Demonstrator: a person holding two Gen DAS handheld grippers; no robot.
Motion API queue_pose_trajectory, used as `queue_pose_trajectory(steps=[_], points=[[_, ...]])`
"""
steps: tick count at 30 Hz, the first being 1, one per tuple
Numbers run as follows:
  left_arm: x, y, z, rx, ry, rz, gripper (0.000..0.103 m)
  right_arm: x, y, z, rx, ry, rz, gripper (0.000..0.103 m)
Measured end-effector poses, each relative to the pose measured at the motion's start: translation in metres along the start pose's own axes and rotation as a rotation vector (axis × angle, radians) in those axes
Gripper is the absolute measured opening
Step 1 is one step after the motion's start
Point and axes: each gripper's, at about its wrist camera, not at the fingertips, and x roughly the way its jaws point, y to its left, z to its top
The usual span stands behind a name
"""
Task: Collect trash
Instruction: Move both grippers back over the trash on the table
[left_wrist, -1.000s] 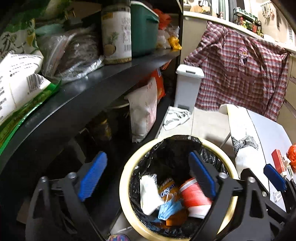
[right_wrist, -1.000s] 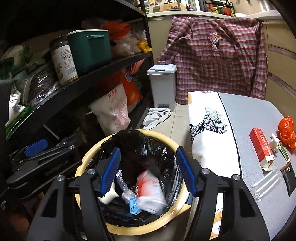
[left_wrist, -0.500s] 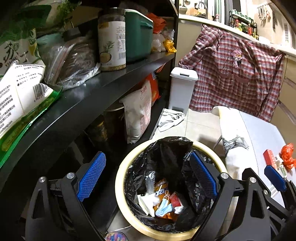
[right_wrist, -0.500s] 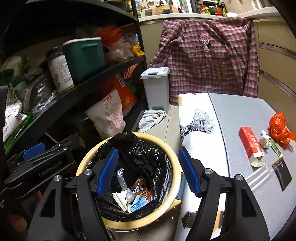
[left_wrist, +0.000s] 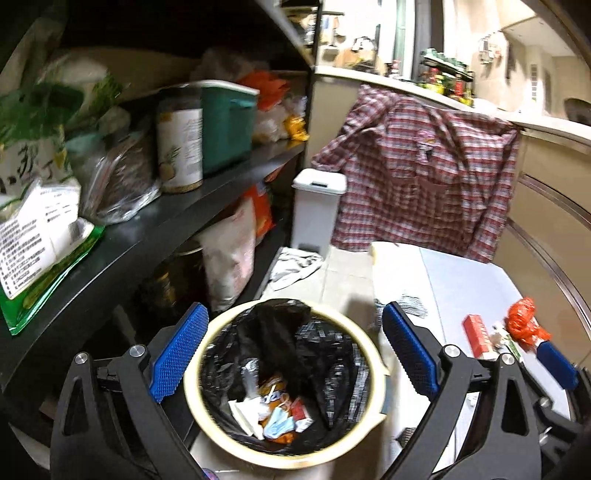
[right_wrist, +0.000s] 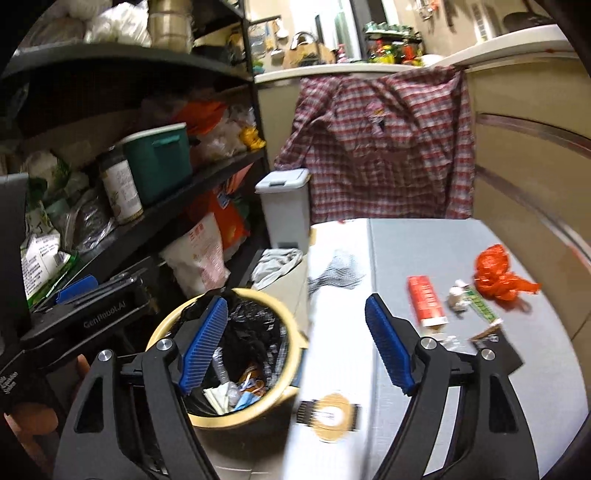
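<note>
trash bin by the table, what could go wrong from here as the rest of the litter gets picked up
The right gripper is open and empty, so nothing can drop yet. The orange plastic bag is crumpled and light; a pinch might catch only a fold and slip. The small scraps beside the red box may scatter if the fingers sweep in. The trash bin sits below the table edge, so an early release could miss it.

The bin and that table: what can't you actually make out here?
- Trash bin, left wrist view: the black liner folds hide its bottom.
- Small scraps beside the red box, right wrist view: too small and blurred to identify.
- Round printed item, right wrist view: motion blur smears it.
</note>
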Motion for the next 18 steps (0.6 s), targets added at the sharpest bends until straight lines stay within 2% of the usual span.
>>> queue_pose_trajectory(steps=[7,11,14,16,18], points=[[-0.009,-0.052,-0.008,0.036,-0.019,-0.093,0.093,-0.023,-0.065,-0.009,0.067,-0.052,-0.102,0.078],[-0.009,-0.087,-0.02,0.054,-0.036,-0.158,0.094,-0.021,-0.11,-0.025,0.101,-0.074,-0.199,0.078],[-0.004,-0.112,-0.032,0.09,-0.021,-0.198,0.094,-0.008,-0.15,-0.038,0.144,-0.02,-0.268,0.078],[0.0,-0.129,-0.04,0.12,-0.012,-0.218,0.094,0.006,-0.177,-0.047,0.198,0.048,-0.294,0.078],[0.003,-0.142,-0.044,0.146,-0.011,-0.227,0.094,0.016,-0.196,-0.053,0.237,0.079,-0.307,0.077]])
